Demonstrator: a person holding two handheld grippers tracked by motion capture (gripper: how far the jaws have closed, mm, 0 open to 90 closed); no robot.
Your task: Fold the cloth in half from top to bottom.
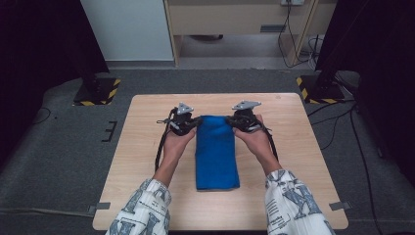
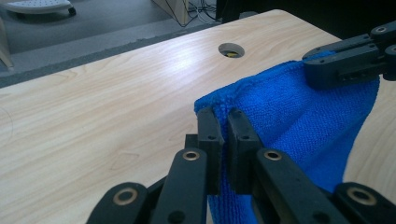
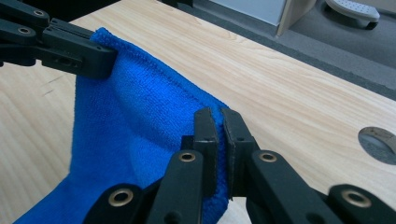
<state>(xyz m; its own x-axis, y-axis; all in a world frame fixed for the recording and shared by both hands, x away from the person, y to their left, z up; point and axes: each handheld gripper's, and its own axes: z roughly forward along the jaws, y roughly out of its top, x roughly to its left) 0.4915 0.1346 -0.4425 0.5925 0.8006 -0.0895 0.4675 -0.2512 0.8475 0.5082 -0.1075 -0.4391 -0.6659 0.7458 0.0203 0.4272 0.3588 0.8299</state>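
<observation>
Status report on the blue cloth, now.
Left gripper shut on blue cloth, far corner. Right gripper shut on the other far corner. Far edge lifted off table. Nothing in the way.

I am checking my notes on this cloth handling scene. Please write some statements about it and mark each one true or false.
1. The left gripper is shut on a far corner of the blue cloth. True.
2. The right gripper is open above the cloth. False: its fingers pinch the other far corner.
3. The cloth is red. False: it is blue.
4. The near end of the cloth lies on the wooden table. True.
5. The table has a round hole. True.
</observation>
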